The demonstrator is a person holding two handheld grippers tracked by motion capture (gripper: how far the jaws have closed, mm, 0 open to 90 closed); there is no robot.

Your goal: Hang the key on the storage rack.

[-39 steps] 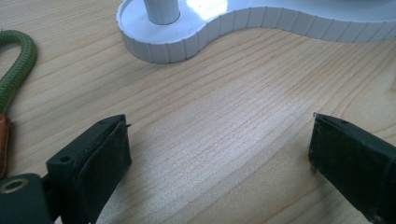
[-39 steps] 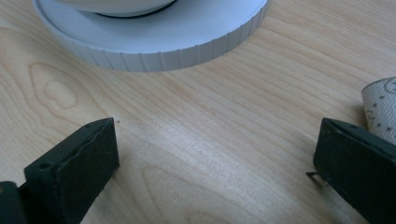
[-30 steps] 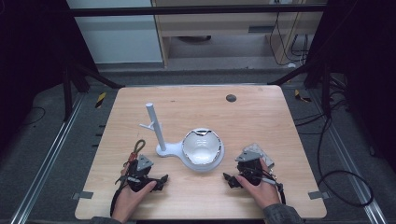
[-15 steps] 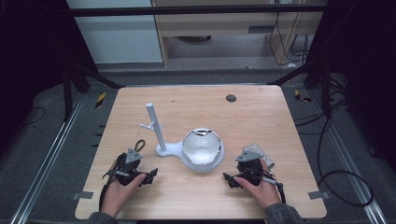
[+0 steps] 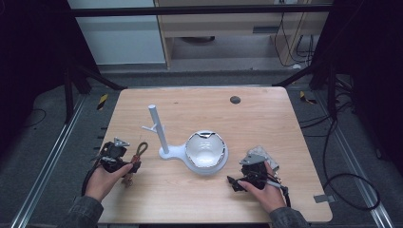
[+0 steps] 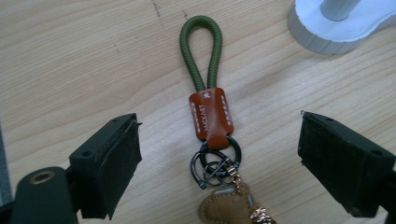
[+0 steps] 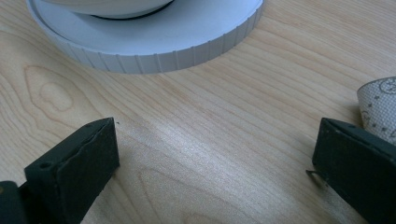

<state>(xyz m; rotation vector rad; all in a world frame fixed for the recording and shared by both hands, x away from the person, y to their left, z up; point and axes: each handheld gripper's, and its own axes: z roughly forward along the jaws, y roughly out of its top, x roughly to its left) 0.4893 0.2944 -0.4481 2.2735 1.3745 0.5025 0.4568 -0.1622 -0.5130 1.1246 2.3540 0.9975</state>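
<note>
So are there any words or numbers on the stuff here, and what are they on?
Brown leather tab of the key strap: small stamped letters and a tiny logo, too blurred to read.
Patterned cloth: a printed pattern, no words I can read.
Nothing else carries writing.

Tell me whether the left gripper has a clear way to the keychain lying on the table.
Probably yes. The keychain lies flat on the bare table, lined up between the open jaws of the left gripper, which have just been closing a little. Nothing lies between them; the white stand sits beyond and off to the side.
</note>
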